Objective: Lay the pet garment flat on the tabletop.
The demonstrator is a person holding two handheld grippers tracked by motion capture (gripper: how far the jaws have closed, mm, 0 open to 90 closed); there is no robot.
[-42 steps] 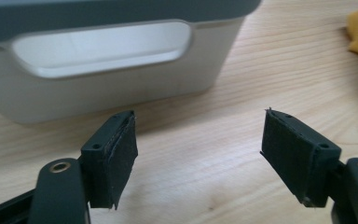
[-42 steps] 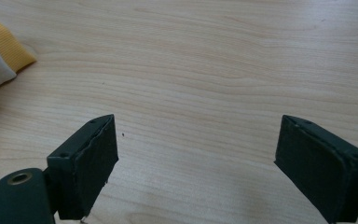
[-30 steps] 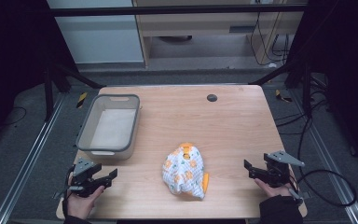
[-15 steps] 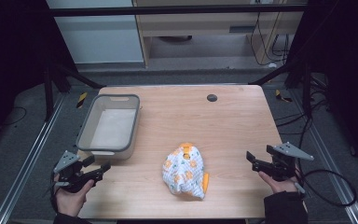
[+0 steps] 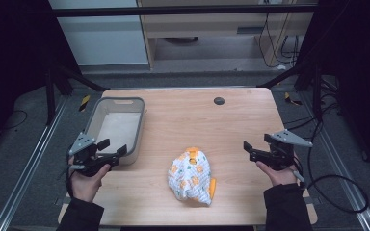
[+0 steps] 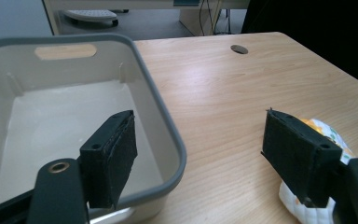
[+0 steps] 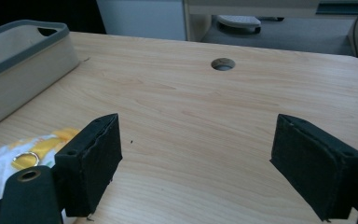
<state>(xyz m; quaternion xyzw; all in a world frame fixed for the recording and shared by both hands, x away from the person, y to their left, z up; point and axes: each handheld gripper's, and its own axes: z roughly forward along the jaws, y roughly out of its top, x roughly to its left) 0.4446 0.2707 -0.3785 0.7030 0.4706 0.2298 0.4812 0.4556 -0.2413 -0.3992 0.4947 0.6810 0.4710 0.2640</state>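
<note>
A crumpled white cloth with an orange and yellow print lies on the wooden table near its front middle. My left gripper is open and hovers at the near corner of the bin. In the left gripper view one jaw of this gripper is over the bin's inside, and the other jaw is over the table beside the cloth. My right gripper is open and empty, to the right of the cloth. In the right gripper view this gripper has the cloth by its left jaw.
The bin is white with a grey rim, has nothing in it, and stands at the table's left side. A round cable hole sits near the far edge. Bare wood lies between cloth and hole. Cables trail on the floor at the right.
The left gripper swung out to the left, then forward to the bin's near corner. The right gripper rose slightly forward. The cloth has not moved.
</note>
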